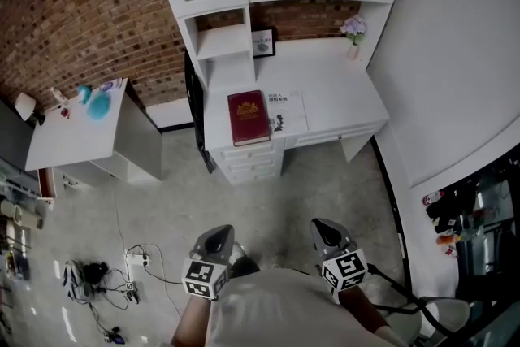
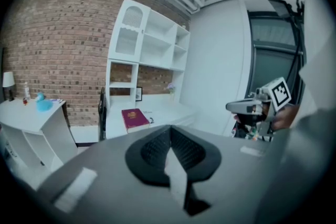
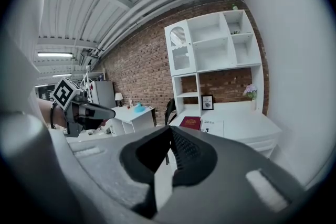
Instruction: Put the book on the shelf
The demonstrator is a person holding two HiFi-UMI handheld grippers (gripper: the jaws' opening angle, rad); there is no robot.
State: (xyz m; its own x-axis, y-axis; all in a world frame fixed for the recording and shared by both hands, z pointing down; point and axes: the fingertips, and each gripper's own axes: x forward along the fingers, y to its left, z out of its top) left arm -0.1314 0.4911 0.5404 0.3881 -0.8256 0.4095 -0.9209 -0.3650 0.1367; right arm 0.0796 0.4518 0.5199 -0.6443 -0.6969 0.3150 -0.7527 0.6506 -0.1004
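Grippers: the left gripper [image 1: 216,237] and the right gripper [image 1: 327,230] both have their jaws closed, with nothing between them. They are side by side above the floor, well short of the desk [image 1: 349,106].

Book [image 1: 249,117]: dark red, lying flat on the desk, ahead of both grippers and closer to the left gripper's line. A white booklet [image 1: 289,110] lies just beside it, on the right gripper's side.

Risks, as judged:
- Arriving with closed jaws would likely shove the book instead of taking it.
- A flat book offers only a thin edge, so a shallow bite could slip or lift the cover alone.
- The booklet could be caught up along with the book.
- The shelf [image 1: 223,41] beyond the book is narrow, and a tilted approach may strike its frame or the picture frame [image 1: 262,42] beside it.
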